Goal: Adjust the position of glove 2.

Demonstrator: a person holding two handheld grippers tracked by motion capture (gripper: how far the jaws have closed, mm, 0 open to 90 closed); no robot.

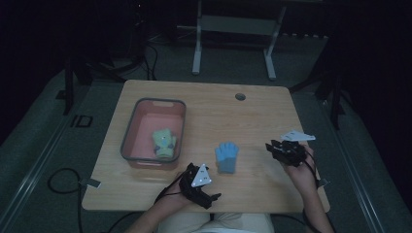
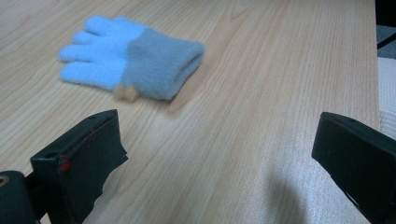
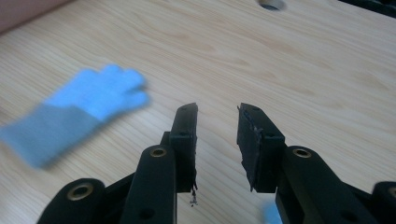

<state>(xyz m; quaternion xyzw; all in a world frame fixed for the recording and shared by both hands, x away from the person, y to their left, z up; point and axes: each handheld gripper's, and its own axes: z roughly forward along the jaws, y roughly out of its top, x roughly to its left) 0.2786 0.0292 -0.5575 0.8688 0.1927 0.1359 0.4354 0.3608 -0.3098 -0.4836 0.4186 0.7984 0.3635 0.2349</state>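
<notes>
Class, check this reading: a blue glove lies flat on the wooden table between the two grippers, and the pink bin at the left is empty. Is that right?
Not quite. The pink bin is not empty: the high view shows a green glove lying inside it. The rest holds: the blue glove lies flat on the wooden table between the left gripper and the right gripper.

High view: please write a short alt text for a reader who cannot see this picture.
A blue glove lies flat on a wooden table between two hand-held grippers, the left gripper near the front edge and the right gripper to the glove's right. A grey-rimmed pink bin at the left holds a green glove.
</notes>
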